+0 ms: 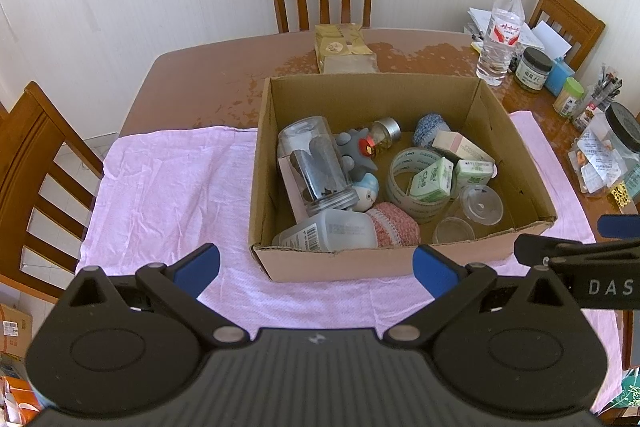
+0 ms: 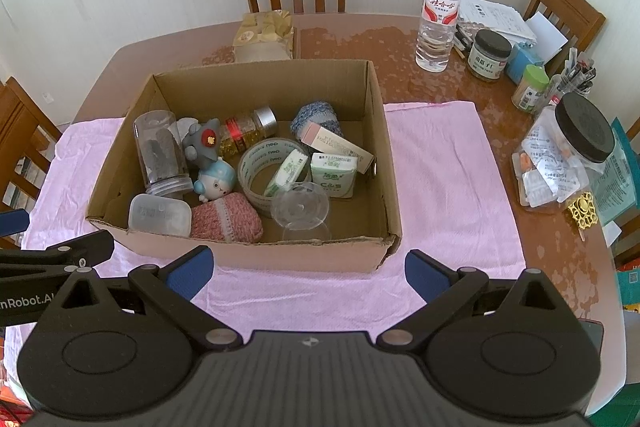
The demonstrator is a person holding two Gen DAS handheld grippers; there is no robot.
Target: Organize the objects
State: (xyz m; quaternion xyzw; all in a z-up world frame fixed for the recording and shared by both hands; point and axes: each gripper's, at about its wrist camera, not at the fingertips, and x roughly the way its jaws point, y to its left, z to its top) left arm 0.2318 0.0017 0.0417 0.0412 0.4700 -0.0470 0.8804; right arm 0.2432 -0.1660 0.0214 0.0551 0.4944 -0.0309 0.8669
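Both your grippers hover over the cloth, jaws wide, holding nothing.

Your left gripper (image 1: pixel 316 269) sits at 6 o'clock of the box (image 1: pixel 472 115), your right gripper (image 2: pixel 308 273) just beside it, also short of the box's near wall. The box stands on the pink cloth (image 1: pixel 168 179) on the table (image 1: pixel 208 75). Inside: a clear jar (image 2: pixel 162 155) lying at 9 o'clock, a tape roll (image 2: pixel 260 163) near the middle with a green pack (image 2: pixel 287 171) tilted in it, a pink knit piece (image 2: pixel 226 217) at 6 o'clock, a blue knit piece (image 2: pixel 314 117) at 12 o'clock. A water bottle (image 2: pixel 436 11) stands well apart at 2 o'clock.
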